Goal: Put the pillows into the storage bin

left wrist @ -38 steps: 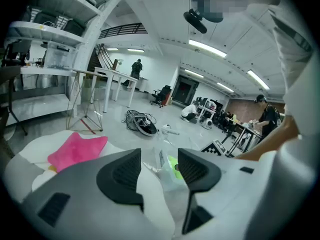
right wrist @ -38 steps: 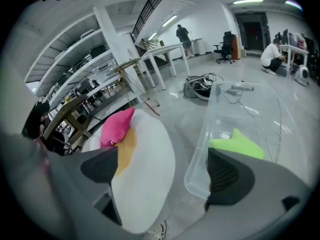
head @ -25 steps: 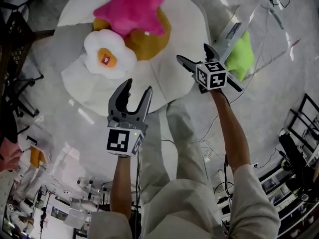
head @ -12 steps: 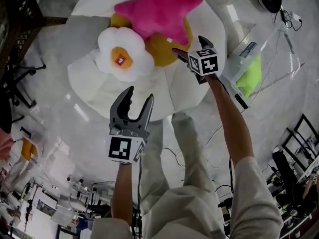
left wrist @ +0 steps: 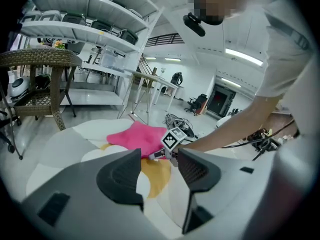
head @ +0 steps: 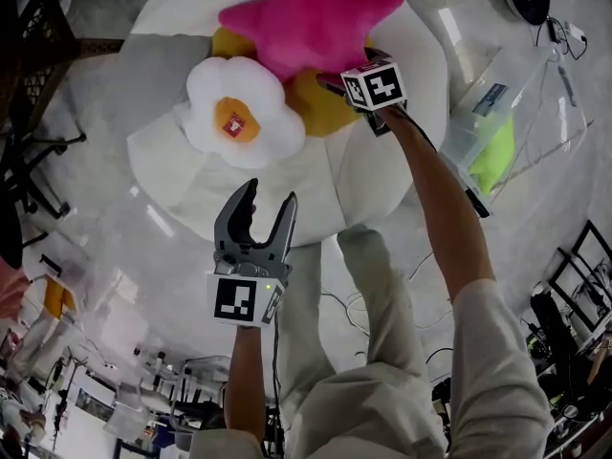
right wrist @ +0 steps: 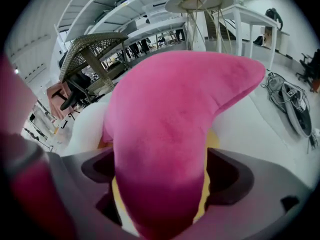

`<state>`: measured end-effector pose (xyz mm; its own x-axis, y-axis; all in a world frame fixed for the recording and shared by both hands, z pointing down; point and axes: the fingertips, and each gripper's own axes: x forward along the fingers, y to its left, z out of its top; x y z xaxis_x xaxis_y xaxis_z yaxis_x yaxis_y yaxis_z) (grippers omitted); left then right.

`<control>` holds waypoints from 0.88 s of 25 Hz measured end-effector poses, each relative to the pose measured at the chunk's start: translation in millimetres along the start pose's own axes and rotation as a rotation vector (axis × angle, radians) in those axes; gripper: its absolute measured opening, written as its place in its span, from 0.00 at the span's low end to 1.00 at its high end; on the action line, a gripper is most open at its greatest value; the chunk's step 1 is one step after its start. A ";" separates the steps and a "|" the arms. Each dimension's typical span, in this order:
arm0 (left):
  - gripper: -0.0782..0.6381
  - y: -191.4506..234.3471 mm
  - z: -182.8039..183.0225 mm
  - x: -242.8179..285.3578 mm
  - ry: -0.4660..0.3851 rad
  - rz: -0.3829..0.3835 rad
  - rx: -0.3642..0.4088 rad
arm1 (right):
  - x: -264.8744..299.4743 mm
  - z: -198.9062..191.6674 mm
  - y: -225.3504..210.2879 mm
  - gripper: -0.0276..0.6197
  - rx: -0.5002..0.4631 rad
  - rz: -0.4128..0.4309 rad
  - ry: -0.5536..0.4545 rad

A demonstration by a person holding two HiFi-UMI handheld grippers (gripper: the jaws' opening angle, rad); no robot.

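A pink star pillow [head: 306, 17] lies on top of a yellow pillow [head: 320, 103], next to a white flower pillow [head: 239, 118], all on a big white cushion [head: 382, 170]. My right gripper [head: 337, 81] reaches the star's lower arm. In the right gripper view that pink arm [right wrist: 165, 134] sits between the spread jaws, with a sliver of yellow showing beside it, so the gripper [right wrist: 160, 181] is open around it. Lower down, my left gripper [head: 264, 197] hangs open and holds nothing. The left gripper view shows the star [left wrist: 137, 136] beyond those open jaws [left wrist: 157, 169].
A clear plastic storage bin [head: 521, 75] stands on the floor to the right of the cushion, with a lime-green pillow [head: 494, 151] inside. Cables lie on the floor near my legs. A wicker stool [left wrist: 40, 59] and metal shelves stand to the left.
My right gripper has swung from beside the bin, up and left onto the pink star's arm. The left gripper has stayed about where it was, still open.
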<state>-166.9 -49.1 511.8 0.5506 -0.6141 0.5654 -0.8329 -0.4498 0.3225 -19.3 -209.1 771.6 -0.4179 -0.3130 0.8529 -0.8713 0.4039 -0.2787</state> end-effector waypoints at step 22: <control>0.43 -20.5 35.1 -22.0 -0.004 -0.019 0.045 | -60.5 -3.6 16.6 0.49 0.030 -0.036 0.060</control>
<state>-160.0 -49.0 466.1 0.5665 -0.6080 0.5563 -0.8190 -0.4897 0.2989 -7.6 -180.3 717.0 -0.3708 -0.2740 0.8874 -0.8931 0.3674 -0.2598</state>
